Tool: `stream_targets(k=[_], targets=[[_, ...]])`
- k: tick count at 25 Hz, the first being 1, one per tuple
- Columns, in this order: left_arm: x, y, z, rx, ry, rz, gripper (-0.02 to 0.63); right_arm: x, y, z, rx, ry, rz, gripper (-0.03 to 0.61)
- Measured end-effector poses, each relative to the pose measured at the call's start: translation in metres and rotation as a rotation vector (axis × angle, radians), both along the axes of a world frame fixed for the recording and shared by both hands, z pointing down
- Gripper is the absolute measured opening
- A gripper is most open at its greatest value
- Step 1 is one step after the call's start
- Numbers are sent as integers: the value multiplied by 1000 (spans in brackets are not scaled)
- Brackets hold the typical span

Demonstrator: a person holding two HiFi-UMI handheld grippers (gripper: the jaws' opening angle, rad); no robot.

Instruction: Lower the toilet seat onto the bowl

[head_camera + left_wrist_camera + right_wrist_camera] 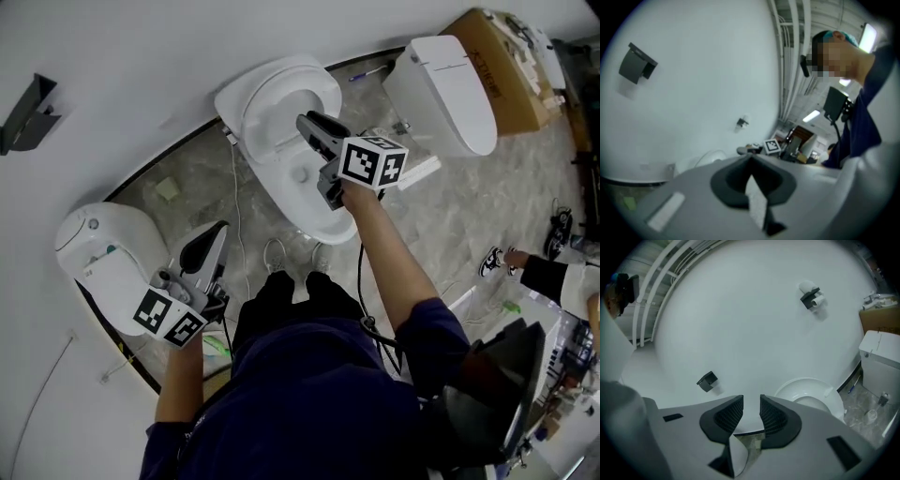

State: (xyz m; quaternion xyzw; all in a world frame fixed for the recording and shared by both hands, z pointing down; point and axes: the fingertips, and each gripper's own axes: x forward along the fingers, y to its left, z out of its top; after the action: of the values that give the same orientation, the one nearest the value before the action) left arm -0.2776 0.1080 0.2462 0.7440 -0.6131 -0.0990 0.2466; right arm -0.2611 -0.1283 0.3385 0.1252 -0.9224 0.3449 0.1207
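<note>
The middle toilet's white bowl [314, 202] stands against the wall, and its seat [281, 98] appears raised, leaning back toward the wall. My right gripper [311, 124] hovers over the bowl's opening, just in front of the seat. It is open, the ribbed pads [773, 416] a small gap apart with nothing between them. In the right gripper view [751, 403] the toilet [811, 397] lies to the right of the jaws. My left gripper [214, 239] hangs low at the left beside another toilet. Its jaws meet in the left gripper view [750, 161], holding nothing.
A second toilet [103, 253] stands at the left and a third [445, 89] at the right, with a cardboard box [511, 66] behind it. Black holders [708, 380] hang on the wall. My shoes [274, 255] are before the bowl; a cable runs down the marble floor [459, 216].
</note>
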Motion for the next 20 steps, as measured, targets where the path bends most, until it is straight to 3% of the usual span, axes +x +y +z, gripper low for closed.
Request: stream_targets(k=[8, 20], targets=[[-12, 33, 27, -95, 26, -119, -2, -66, -51, 56, -164, 10, 97, 107], [-32, 53, 48, -145, 61, -202, -2, -97, -109, 116, -288, 115, 312, 147]])
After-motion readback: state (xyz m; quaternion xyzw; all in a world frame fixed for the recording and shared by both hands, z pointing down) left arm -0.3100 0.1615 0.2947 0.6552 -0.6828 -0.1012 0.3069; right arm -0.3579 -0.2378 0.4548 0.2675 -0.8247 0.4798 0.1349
